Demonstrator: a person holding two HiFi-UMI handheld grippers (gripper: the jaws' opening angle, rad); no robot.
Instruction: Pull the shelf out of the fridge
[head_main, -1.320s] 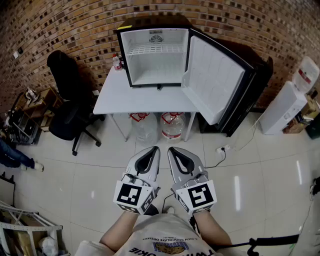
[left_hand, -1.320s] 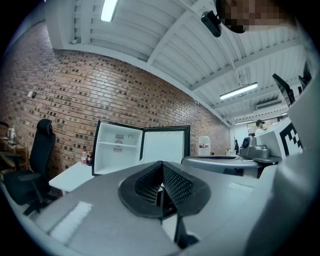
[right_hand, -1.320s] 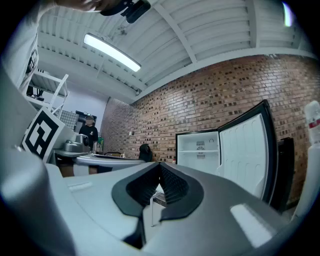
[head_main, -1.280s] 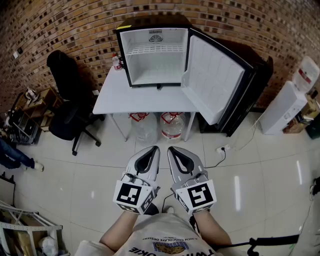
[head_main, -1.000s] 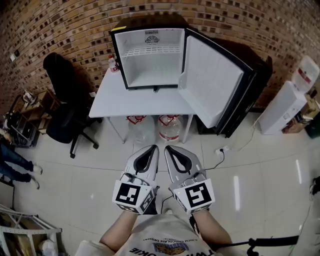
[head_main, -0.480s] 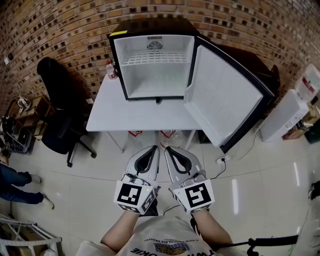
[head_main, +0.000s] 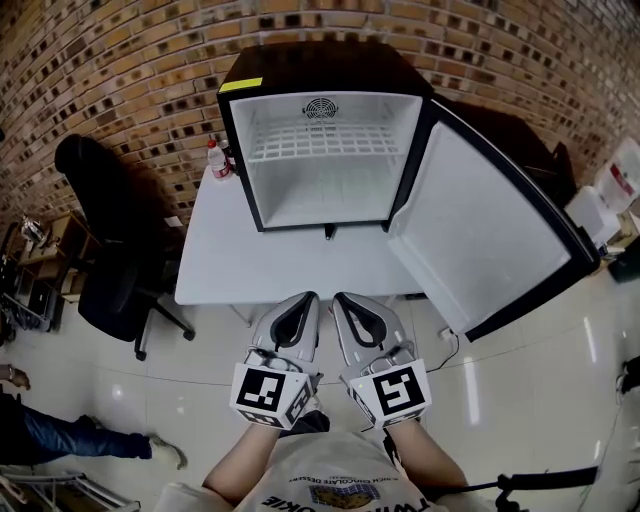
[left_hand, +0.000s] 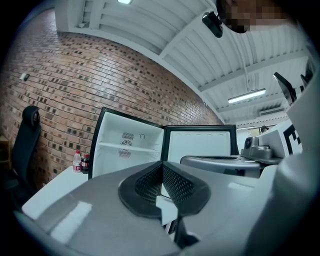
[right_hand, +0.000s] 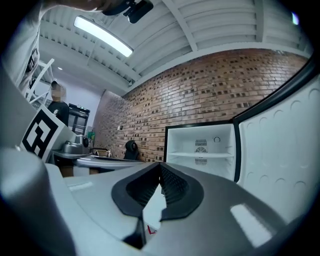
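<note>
Facing twelve o'clock, both tools point at the open fridge (head_main: 322, 62), which stands on the white table (head_main: 228, 272) against the brick wall. The wire shelf (head_main: 322, 142) sits in the upper part of the cavity. Its long axis runs nine to three o'clock and its front edge is turned toward the person. It lies dead ahead and well apart from both tools, roughly in line with the gap between them, so neither hand looks clearly nearer.

The left tool (head_main: 305, 300) has its jaws pressed together with nothing between them. The right tool (head_main: 343, 300) is closed and empty too. They are held side by side, tips over the near edge of the table, forearms tucked in against the torso and marker cubes turned upward.

The door (head_main: 490, 235) hangs open toward three o'clock on the right tool's side, so the opening looks freer from the left. Before either tool can take the shelf's front edge, its jaws would need to part.
</note>
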